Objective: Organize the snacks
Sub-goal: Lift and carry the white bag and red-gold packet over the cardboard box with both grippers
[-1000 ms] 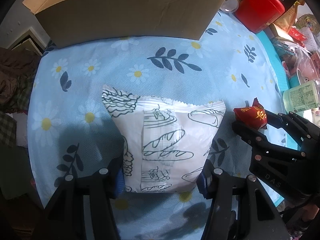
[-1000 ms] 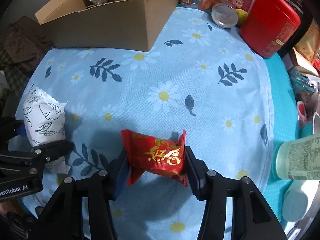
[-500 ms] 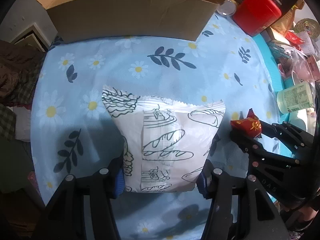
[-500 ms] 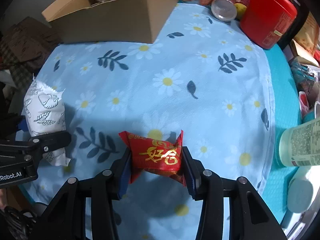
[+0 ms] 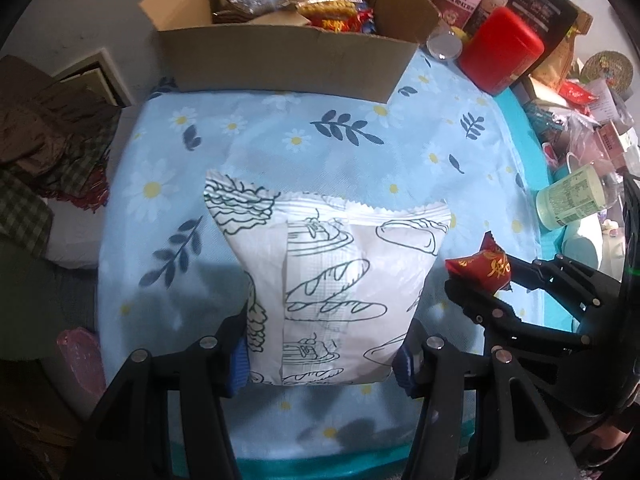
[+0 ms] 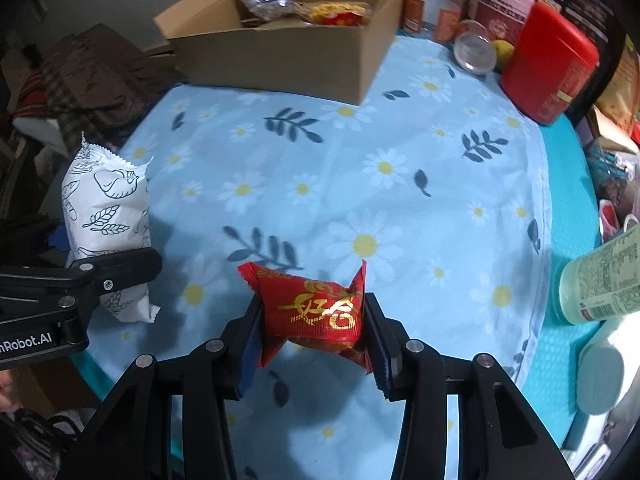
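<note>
Above the daisy-print cloth on the bench, both grippers point steeply down, side by side. Left gripper: jaws clenched on a white bread-print snack bag, held clear of the cloth. Right gripper: jaws have just been closing and grasp a red gold-lettered candy packet, also lifted. Far edge: open cardboard box already holding snacks. Right of box: red canister, pink canister, clear lid. Right edge: pale green bottle lying on its side, mixed clutter. Cloth between grippers and box lies bare.
</note>
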A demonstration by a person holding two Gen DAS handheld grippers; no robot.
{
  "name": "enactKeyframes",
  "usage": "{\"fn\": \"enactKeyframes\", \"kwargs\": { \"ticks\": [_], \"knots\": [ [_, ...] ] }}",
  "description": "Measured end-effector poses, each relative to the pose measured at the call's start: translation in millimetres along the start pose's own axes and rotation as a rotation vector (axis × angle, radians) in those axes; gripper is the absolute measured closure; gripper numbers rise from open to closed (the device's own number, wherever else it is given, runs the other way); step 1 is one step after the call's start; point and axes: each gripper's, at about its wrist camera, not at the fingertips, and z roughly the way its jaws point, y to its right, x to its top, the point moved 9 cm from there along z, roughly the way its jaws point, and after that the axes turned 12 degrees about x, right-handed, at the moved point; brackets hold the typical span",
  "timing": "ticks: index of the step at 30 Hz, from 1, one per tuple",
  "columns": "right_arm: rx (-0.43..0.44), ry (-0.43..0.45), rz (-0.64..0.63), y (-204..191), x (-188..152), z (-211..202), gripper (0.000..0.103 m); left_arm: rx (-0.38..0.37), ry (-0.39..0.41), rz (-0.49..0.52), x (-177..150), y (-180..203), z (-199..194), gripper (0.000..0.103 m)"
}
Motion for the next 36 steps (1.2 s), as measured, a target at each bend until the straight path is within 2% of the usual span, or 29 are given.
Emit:
{"fn": "enactKeyframes", "kwargs": {
  "ticks": [9,18,26,32,36],
  "knots": [
    [0.045,0.023,-0.057,-34,-9,-30,0.058,-0.002,0.057,-0.075,-15,-12,-42,0.047],
    [0.07,0.053,-0.104,-51,-1,-71,0.058,-0.018,0.13,-0.113,-6,-12,-88,0.047],
    [0.089,0.108,-0.173,-56,36,-106,0.058,-0.007,0.237,-0.132,37,-12,-138,0.047],
    [0.092,0.185,-0.249,-62,82,-137,0.058,0.029,0.326,-0.135,83,-13,-172,0.047],
    [0.105,0.222,-0.283,-63,115,-151,0.058,0.027,0.366,-0.139,109,-13,-187,0.047]
  ]
}}
